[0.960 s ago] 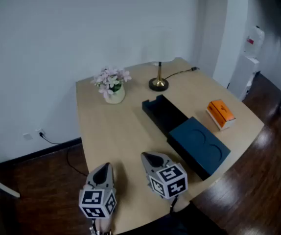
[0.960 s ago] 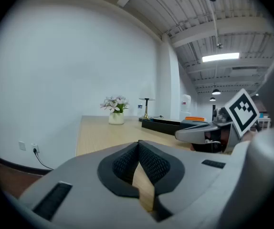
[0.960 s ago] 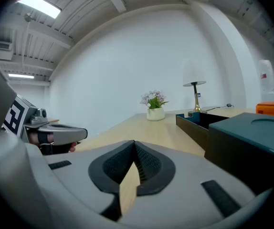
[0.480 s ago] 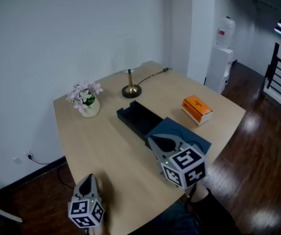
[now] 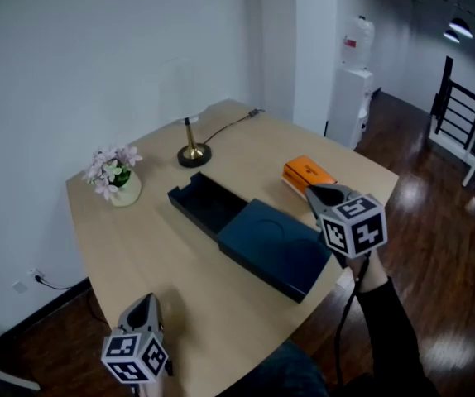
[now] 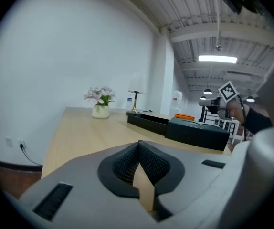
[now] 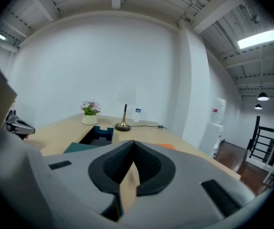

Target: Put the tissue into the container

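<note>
While both grippers are hanging over the light wooden surface (image 5: 159,251), neither one is carrying anything. The left gripper (image 5: 145,299) is sitting at the near left corner with its jaws pressed together and nothing between them. The right gripper (image 5: 313,192) is hovering by the right edge, jaws likewise closed and empty, with its tips just beside the orange rectangular tissue pack (image 5: 306,173); whether they are touching it I cannot tell. The pack is lying flat near the right edge, outside the dark blue rectangular container (image 5: 203,204), which is stretching across the middle, its open end facing the far edge and a matching lid (image 5: 275,242) covering its near part.
</note>
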Demonstrator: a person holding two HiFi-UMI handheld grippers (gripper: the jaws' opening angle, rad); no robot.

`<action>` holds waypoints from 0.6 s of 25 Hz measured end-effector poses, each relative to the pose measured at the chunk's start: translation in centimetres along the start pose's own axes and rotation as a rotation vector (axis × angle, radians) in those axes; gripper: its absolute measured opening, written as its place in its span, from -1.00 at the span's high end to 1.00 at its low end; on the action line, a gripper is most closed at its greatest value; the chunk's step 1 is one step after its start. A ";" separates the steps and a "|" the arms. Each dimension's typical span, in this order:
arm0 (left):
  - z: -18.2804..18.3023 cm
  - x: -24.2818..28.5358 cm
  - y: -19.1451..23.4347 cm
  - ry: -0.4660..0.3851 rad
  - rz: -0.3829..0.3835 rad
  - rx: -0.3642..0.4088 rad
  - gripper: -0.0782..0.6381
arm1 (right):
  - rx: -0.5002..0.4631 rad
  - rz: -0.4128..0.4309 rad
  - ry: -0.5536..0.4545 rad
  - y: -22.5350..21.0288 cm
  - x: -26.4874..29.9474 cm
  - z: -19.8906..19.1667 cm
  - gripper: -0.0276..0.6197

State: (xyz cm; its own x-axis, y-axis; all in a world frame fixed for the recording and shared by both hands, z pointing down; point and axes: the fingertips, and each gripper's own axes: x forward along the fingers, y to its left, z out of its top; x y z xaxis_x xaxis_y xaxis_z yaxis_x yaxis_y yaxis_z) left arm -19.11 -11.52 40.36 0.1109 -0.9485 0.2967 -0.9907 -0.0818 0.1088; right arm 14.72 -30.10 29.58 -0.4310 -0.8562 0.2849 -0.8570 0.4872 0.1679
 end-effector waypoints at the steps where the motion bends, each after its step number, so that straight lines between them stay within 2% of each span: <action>1: 0.8 0.6 -1.3 -0.003 -0.009 0.023 0.79 | -0.003 -0.019 0.013 -1.5 0.5 -0.3 0.91; 5: 3.4 3.1 -6.1 -0.008 -0.074 0.079 0.79 | -0.009 -0.071 0.046 -6.3 2.7 -1.5 0.89; 6: 3.9 3.8 -7.2 -0.004 -0.091 0.089 0.79 | -0.008 -0.072 0.062 -7.1 3.5 -2.0 0.75; 7: 4.3 4.5 -8.2 -0.001 -0.106 0.099 0.79 | -0.007 -0.071 0.086 -7.8 4.4 -2.5 0.44; 9: 5.4 5.8 -10.2 -0.001 -0.133 0.120 0.79 | -0.010 -0.062 0.156 -9.0 6.3 -3.6 0.02; 10: 5.9 6.4 -11.2 -0.002 -0.147 0.132 0.79 | -0.014 -0.056 0.197 -9.5 7.2 -4.4 -0.30; 11: 6.4 6.9 -12.1 -0.004 -0.159 0.143 0.79 | -0.021 -0.049 0.235 -9.9 8.1 -5.1 -0.46; 15: 7.2 8.5 -14.6 0.000 -0.187 0.176 0.79 | -0.018 -0.014 0.324 -11.1 10.8 -7.4 -0.54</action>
State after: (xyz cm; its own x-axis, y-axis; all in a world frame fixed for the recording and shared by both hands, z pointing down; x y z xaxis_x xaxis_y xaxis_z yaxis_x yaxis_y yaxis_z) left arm -4.29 -20.54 34.50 0.2935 -0.9118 0.2871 -0.9514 -0.3078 -0.0048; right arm 21.72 -43.47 37.75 -0.3040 -0.7649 0.5679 -0.8559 0.4811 0.1899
